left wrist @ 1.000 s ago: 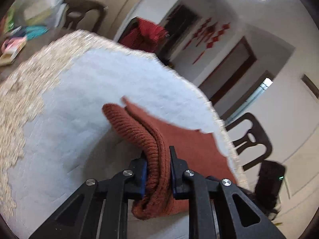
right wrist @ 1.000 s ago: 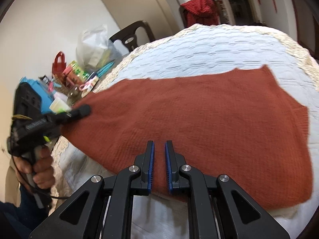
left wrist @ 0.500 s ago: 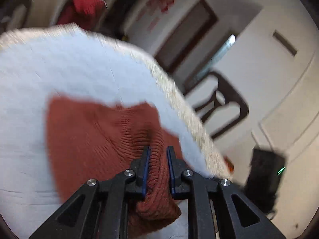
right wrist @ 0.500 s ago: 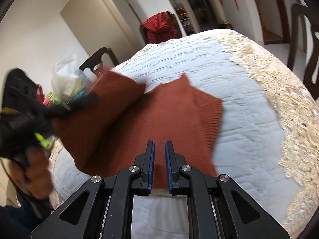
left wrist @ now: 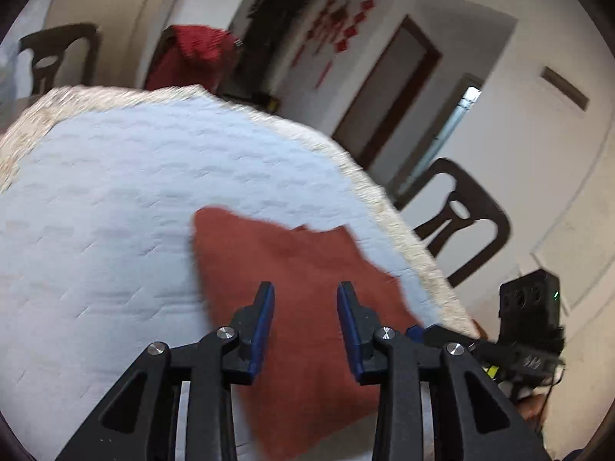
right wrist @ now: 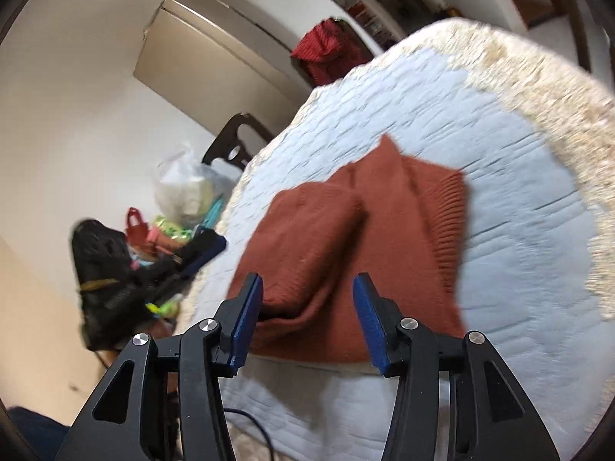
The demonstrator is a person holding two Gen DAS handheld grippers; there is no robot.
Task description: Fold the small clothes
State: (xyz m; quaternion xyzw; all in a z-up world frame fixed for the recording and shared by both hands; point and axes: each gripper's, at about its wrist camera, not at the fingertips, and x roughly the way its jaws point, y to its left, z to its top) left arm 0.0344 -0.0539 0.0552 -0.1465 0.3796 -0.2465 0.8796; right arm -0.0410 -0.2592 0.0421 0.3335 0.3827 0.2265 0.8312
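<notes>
A rust-red knit garment (left wrist: pixel 292 288) lies folded over on the white quilted table cover (left wrist: pixel 115 192). My left gripper (left wrist: pixel 305 303) is open and empty just above its near part. In the right wrist view the garment (right wrist: pixel 357 238) shows a doubled layer with a ribbed hem at the right. My right gripper (right wrist: pixel 307 299) is open and empty, its jaws standing either side of the garment's near fold. The right gripper's body shows at the lower right of the left wrist view (left wrist: pixel 526 330), and the left gripper shows at the left of the right wrist view (right wrist: pixel 115 269).
The cover has a beige lace border (right wrist: pixel 557 115). Dark chairs (left wrist: pixel 461 211) stand around the table, one draped with red cloth (left wrist: pixel 192 53). A plastic bag (right wrist: pixel 184 188) and colourful clutter (right wrist: pixel 153 230) sit at the table's left end.
Both grippers were shut on the garment and have opened, letting it go. The left side of the garment has been carried over onto the right, and it now lies folded.
</notes>
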